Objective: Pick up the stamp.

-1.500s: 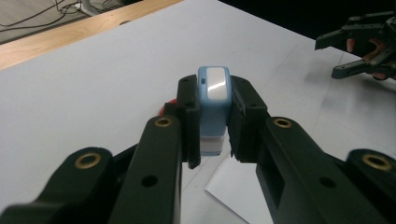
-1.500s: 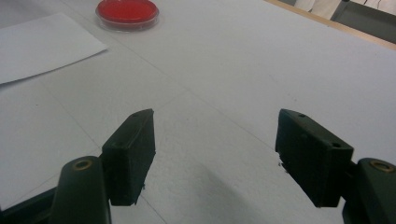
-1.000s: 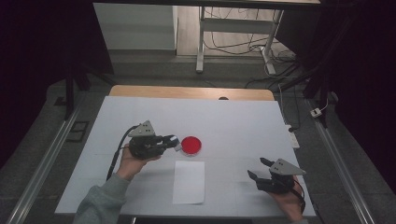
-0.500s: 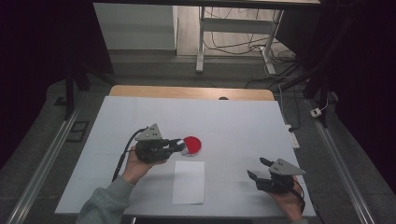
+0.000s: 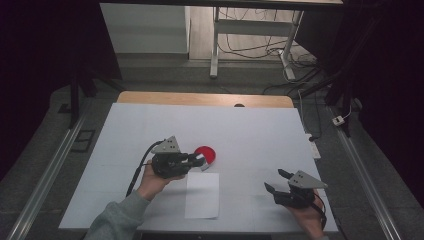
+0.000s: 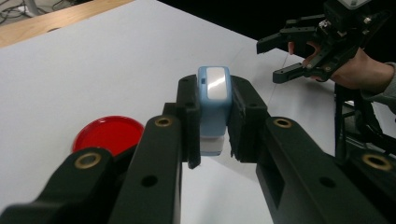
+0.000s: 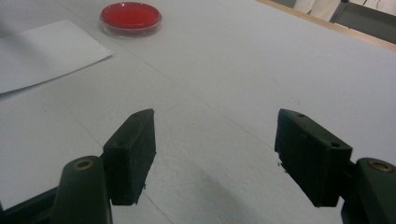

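Note:
My left gripper (image 5: 199, 161) is shut on a small blue and white block (image 6: 214, 93), which stands upright between its pads above the table. The block hangs at the near left rim of a round red dish (image 5: 207, 152), just beyond the far edge of a white sheet of paper (image 5: 202, 196). In the left gripper view the red dish (image 6: 108, 133) lies to the lower left of the jaws. My right gripper (image 5: 276, 181) rests at the near right of the table, open with nothing between its pads (image 7: 133, 154).
The white tabletop (image 5: 260, 130) has a wooden strip along its far edge (image 5: 200, 98). Metal rails run down both sides. The right gripper view shows the paper (image 7: 42, 51) and red dish (image 7: 130, 16) to its far left.
My left gripper has carried the blue block slightly right and toward the near edge, now overlapping the red dish's rim. The right gripper has stayed put.

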`<act>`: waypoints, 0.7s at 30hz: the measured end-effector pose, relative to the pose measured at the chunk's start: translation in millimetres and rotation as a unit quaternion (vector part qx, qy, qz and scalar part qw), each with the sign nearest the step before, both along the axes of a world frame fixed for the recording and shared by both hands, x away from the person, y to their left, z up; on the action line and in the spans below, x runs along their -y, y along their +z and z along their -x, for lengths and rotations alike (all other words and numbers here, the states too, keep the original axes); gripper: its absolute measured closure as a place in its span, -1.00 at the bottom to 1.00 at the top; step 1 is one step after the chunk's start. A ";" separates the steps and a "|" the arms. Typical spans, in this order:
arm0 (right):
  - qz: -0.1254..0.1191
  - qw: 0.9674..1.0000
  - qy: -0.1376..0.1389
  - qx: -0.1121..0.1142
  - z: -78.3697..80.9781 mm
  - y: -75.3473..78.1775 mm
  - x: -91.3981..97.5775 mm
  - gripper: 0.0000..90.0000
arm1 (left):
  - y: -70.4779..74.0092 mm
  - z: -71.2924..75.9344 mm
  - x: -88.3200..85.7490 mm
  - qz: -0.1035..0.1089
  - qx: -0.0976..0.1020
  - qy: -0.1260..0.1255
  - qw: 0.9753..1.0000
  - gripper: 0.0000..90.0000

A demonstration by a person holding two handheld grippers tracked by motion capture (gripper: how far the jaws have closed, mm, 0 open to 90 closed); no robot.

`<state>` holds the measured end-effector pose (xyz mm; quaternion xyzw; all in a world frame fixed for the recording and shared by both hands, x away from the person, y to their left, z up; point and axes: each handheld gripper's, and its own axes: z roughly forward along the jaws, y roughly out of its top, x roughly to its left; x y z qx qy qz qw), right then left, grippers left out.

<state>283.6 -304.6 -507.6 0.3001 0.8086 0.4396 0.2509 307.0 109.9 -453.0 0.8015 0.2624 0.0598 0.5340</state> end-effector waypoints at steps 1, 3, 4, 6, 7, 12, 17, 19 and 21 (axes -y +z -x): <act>0.002 1.000 -0.001 0.001 0.3 0.3 0.1 -0.36 | -0.4 0.4 0.7 -0.001 0.000 0.000 1.000 0.68; -0.001 1.000 0.001 0.002 -0.2 0.6 -0.2 -0.36 | -1.4 1.4 0.9 -0.003 0.001 0.000 1.000 0.68; 0.000 1.000 0.001 0.002 -0.6 0.7 -0.7 -0.36 | -1.8 1.7 0.9 -0.002 -0.002 0.000 1.000 0.68; -0.001 1.000 0.003 0.003 -1.5 0.6 -1.5 -0.36 | -2.3 2.6 1.3 -0.002 -0.004 0.002 1.000 0.68; 0.000 1.000 0.004 0.002 -1.5 0.3 -2.3 -0.36 | -2.2 3.3 2.0 -0.003 -0.003 0.002 1.000 0.68; 0.003 1.000 0.008 0.004 0.1 0.2 -4.4 -0.36 | -3.5 4.0 5.8 -0.004 -0.004 0.001 1.000 0.68; 0.000 1.000 0.007 0.007 1.5 2.0 -3.3 -0.36 | -5.4 4.8 8.8 -0.007 -0.006 0.002 1.000 0.68; -0.002 1.000 0.007 0.008 1.6 2.1 -3.7 -0.36 | -5.6 4.9 9.4 -0.007 -0.006 0.002 1.000 0.68; 0.001 1.000 0.007 0.008 1.5 2.1 -4.3 -0.36 | -5.8 4.7 9.2 -0.007 -0.006 0.003 1.000 0.68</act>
